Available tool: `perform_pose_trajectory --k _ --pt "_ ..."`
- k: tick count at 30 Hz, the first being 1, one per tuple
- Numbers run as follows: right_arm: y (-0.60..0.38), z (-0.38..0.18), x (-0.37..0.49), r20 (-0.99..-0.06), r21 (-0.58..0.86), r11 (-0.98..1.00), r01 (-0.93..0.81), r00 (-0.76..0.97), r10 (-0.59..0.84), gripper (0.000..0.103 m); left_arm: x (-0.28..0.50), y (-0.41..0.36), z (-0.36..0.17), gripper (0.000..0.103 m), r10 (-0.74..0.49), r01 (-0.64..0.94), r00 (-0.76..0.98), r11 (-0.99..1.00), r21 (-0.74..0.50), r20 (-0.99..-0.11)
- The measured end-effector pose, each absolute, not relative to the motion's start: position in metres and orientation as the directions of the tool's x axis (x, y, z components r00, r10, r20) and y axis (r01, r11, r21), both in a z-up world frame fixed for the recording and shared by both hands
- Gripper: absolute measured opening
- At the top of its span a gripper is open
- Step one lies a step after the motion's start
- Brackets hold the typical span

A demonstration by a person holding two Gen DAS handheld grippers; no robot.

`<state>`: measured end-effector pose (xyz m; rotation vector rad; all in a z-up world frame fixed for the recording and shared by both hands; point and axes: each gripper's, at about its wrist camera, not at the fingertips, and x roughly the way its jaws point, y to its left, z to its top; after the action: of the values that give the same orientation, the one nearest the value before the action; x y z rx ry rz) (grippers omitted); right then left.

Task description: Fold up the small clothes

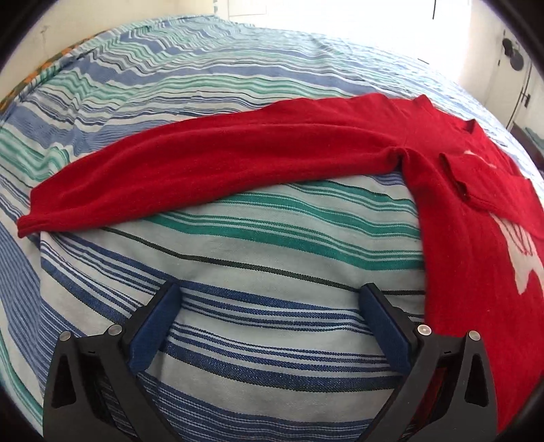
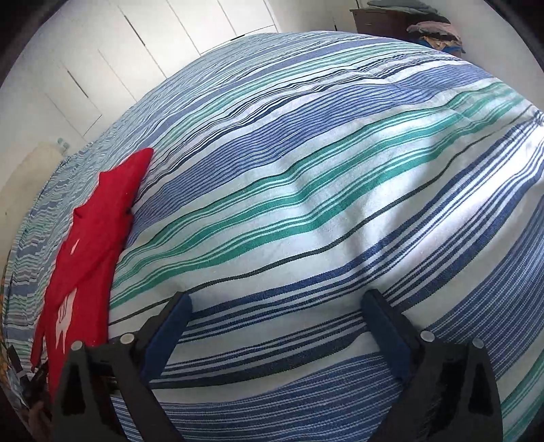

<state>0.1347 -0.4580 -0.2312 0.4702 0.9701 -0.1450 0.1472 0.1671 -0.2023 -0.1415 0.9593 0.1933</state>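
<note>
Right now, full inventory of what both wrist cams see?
red top: 1, red with a white print, flat on the bedcover, one long sleeve stretched out to the left in the left wrist view
bedcover: 1, white with blue and green stripes, under everything
cupboard doors: several, white, behind the bed
clothes pile: 1, mixed colours, far right corner on dark furniture
left gripper: 1, black with blue pads, open, empty, beside the top's hem side
right gripper: 1, black with blue pads, open, empty, over bare bedcover
</note>
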Motion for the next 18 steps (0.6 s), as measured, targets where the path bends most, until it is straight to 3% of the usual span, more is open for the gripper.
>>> perform_pose_trajectory --k 18 --pt "-0.444 -0.234 0.130 -0.808 0.316 0.896 0.313 0.583 0.081 0.103 0.148 0.166 -0.203 0.103 0.109 -0.229 0.559 0.973 -0.027 -0.822"
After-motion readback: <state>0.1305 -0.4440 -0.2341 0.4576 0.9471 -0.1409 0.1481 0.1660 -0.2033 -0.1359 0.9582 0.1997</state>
